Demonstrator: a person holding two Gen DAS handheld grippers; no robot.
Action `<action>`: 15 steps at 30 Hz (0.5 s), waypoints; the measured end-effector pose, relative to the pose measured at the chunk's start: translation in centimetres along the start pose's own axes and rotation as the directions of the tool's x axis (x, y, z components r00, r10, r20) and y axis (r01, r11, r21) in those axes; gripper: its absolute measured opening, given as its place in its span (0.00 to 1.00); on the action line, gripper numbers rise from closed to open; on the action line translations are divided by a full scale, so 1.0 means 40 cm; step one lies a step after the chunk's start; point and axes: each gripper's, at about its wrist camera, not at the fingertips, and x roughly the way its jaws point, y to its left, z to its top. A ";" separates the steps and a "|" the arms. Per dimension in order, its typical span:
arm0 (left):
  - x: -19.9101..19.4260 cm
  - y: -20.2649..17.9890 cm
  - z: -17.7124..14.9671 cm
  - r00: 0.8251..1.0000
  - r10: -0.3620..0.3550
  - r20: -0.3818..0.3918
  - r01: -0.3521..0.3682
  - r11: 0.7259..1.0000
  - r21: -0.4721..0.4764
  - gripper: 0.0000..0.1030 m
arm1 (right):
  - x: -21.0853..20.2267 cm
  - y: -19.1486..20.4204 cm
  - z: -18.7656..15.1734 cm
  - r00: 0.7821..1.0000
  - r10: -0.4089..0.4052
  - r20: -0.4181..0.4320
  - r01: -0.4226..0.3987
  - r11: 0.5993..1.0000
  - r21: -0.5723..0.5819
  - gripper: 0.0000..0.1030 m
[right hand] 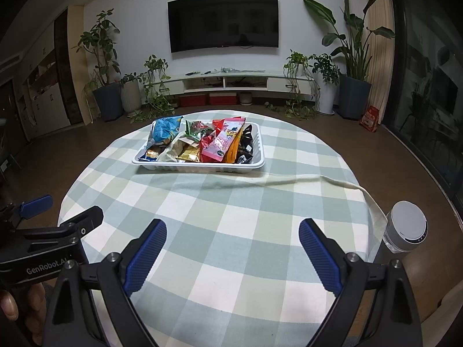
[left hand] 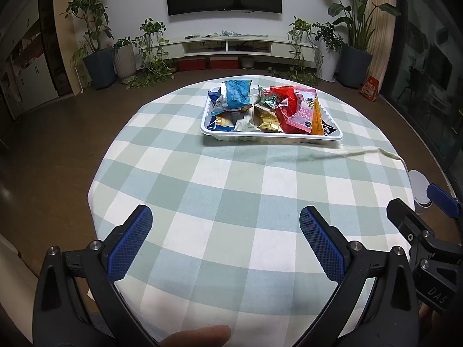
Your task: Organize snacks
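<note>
One white tray (left hand: 272, 136) is seen at the upper centre of the left wrist frame, on the checked table (left hand: 231, 202), heaped with snack packets: one blue packet (left hand: 235, 94) at its left, one pink packet (left hand: 302, 112) at its right. Below, the left gripper (left hand: 225, 243) is held spread and empty over the cloth. In the right wrist frame, the right gripper (right hand: 233, 248) is likewise spread, with one grey cylinder (right hand: 406, 227) at the right edge.

A dark television (right hand: 223, 22) hangs on the white wall (right hand: 136, 29) above a low white cabinet (right hand: 231, 82), potted plants (right hand: 351, 57) at both ends; brown floor (right hand: 347, 133), glass doors (right hand: 428, 86) right.
</note>
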 end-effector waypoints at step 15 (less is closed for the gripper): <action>0.004 -0.003 -0.004 1.000 0.005 -0.001 -0.005 1.000 0.002 1.00 | -0.001 -0.001 -0.002 1.000 -0.001 -0.005 0.001 1.000 -0.001 0.92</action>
